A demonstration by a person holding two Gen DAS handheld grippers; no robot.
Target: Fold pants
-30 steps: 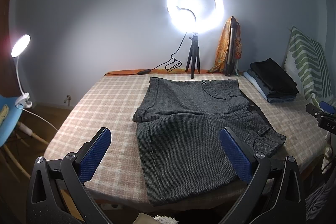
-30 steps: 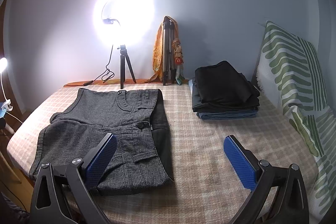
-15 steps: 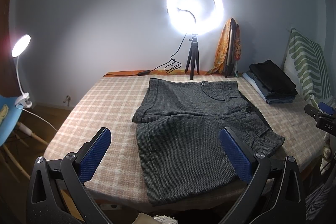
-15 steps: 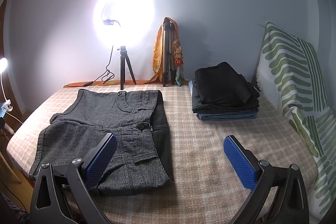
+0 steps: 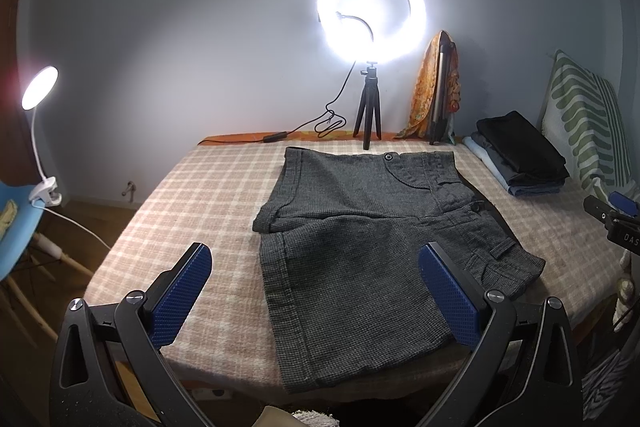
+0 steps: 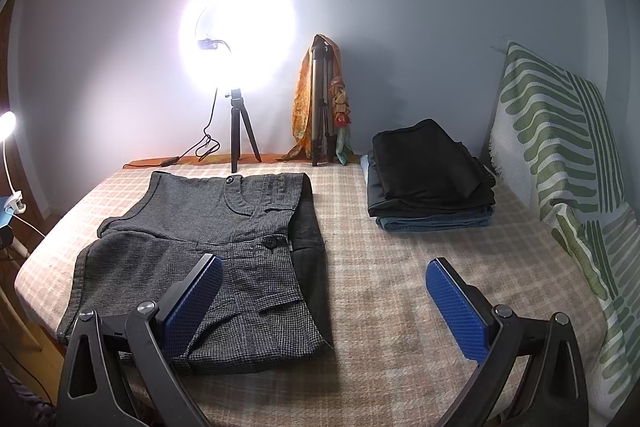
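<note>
Two grippers hover above the bed, both with their blue-padded jaws spread wide and nothing between them. In the left wrist view, the left gripper [image 5: 316,287] fills the bottom of the frame, and the grey shorts [image 5: 376,243] lie flat on the checked blanket [image 5: 200,195] at centre, waistband toward the back wall, one leg hem reaching the near edge of the bed. Its right finger overlaps the shorts in the picture (whether it touches the cloth cannot be told). In the right wrist view, the right gripper [image 6: 324,303] sits at the bottom, and the shorts [image 6: 224,247] lie in the lower left of the frame, folded lengthwise so that one half lies over the other, with a darker strip showing along the right edge.

Behind the shorts, at upper centre of the left view, a lit ring light [image 5: 372,11] stands on a small tripod, with a folded tripod draped in an orange scarf [image 5: 438,91] just to its right. A stack of folded clothes [image 6: 432,175] rests right of centre in the right view, near a green-striped cushion [image 6: 560,155] against the right edge. A clip lamp [image 5: 38,95] glows at the left edge.
</note>
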